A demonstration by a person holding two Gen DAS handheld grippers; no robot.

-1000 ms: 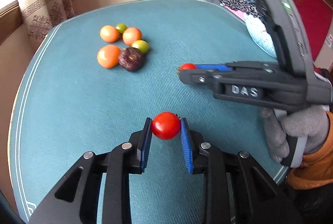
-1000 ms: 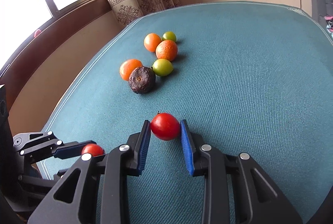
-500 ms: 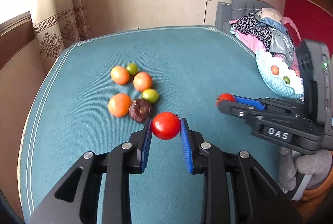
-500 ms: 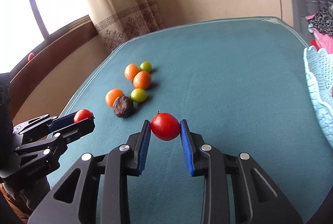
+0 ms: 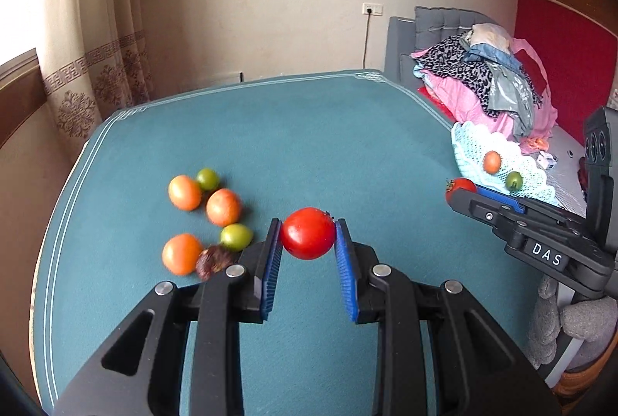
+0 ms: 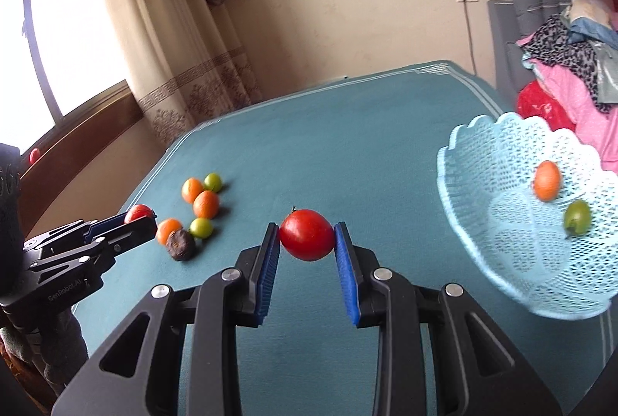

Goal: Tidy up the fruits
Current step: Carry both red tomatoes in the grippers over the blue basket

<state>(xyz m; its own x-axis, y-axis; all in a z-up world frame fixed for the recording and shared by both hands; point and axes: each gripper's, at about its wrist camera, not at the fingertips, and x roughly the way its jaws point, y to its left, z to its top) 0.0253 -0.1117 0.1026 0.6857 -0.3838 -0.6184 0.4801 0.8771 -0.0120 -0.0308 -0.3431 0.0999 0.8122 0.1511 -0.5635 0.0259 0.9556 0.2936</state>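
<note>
My left gripper is shut on a red tomato, held above the teal table. My right gripper is shut on a second red tomato. Each gripper shows in the other's view: the right gripper to the right, the left gripper to the left. A pale blue mesh basket stands at the table's right edge with an orange fruit and a green fruit inside. Several loose fruits lie at the left, among them an orange one and a dark brown one.
A grey sofa piled with clothes stands beyond the table's right side. A curtain and a window sill lie past the left edge. A grey-gloved hand holds the right gripper's handle.
Both grippers have risen with their tomatoes and swung to the right. The blue basket has come into both views, and the loose fruits have slid to the left.
</note>
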